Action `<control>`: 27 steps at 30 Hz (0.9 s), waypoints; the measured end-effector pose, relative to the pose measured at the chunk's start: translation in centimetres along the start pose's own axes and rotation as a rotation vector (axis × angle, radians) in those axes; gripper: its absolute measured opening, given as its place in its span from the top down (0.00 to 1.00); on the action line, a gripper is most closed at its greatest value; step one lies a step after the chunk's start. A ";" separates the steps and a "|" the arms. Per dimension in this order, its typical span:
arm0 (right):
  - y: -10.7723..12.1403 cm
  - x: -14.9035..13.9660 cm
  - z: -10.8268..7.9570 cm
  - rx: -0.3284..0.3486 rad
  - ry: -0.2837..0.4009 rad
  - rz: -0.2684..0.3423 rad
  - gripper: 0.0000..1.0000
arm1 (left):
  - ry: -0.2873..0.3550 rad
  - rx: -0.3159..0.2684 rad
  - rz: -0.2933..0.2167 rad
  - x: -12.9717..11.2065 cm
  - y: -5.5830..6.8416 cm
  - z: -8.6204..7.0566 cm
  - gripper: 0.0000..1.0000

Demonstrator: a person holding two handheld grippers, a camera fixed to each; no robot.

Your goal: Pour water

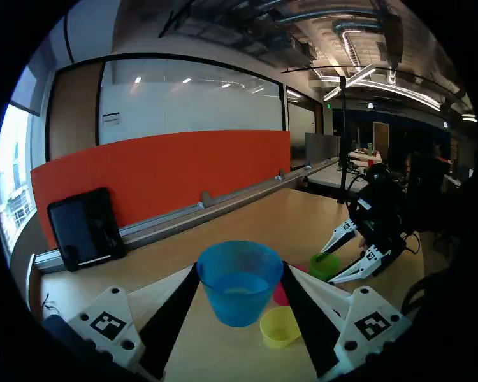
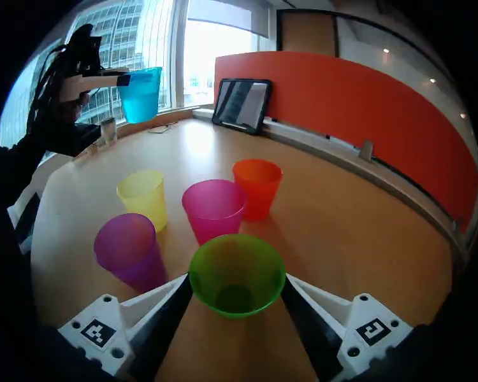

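L gripper [image 1: 240,270] closed on blue cup [image 1: 239,293], water in it, upright, high over the desk [image 2: 341,216]. R gripper [image 2: 236,280] clamps empty green cup [image 2: 237,290] low down. From R side, blue cup's up-left, well apart; prob. needs bringing over.

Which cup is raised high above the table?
The blue cup, clamped in the left hand-held gripper. The yellow cup, purple cup, pink cup and orange cup stand on the table; the green cup sits low.
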State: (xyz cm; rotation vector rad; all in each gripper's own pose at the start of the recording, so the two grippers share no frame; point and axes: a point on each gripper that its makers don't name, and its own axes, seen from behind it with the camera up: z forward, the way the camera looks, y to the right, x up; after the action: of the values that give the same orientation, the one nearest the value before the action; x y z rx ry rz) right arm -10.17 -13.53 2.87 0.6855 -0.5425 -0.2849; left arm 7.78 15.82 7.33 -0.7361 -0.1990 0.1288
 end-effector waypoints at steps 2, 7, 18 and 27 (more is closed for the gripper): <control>0.0 0.2 0.0 -0.002 0.009 0.004 0.08 | 0.002 0.003 -0.001 0.0 0.0 -0.2 0.11; 0.2 0.9 -0.5 -0.009 0.031 0.013 0.08 | 0.009 0.005 -0.005 0.0 0.2 -0.7 0.11; 0.1 3.7 -2.8 -0.031 0.111 0.012 0.08 | 0.034 0.007 -0.022 0.0 0.6 -1.6 0.11; -0.8 7.1 -4.6 -0.035 0.208 -0.002 0.08 | 0.064 0.008 -0.043 0.2 1.1 -2.0 0.11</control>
State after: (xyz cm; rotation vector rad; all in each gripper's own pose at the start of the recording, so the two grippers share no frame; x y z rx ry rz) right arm -1.79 -14.70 2.11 0.6726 -0.3380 -0.2219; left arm 8.33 15.31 5.16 -0.7261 -0.1534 0.0655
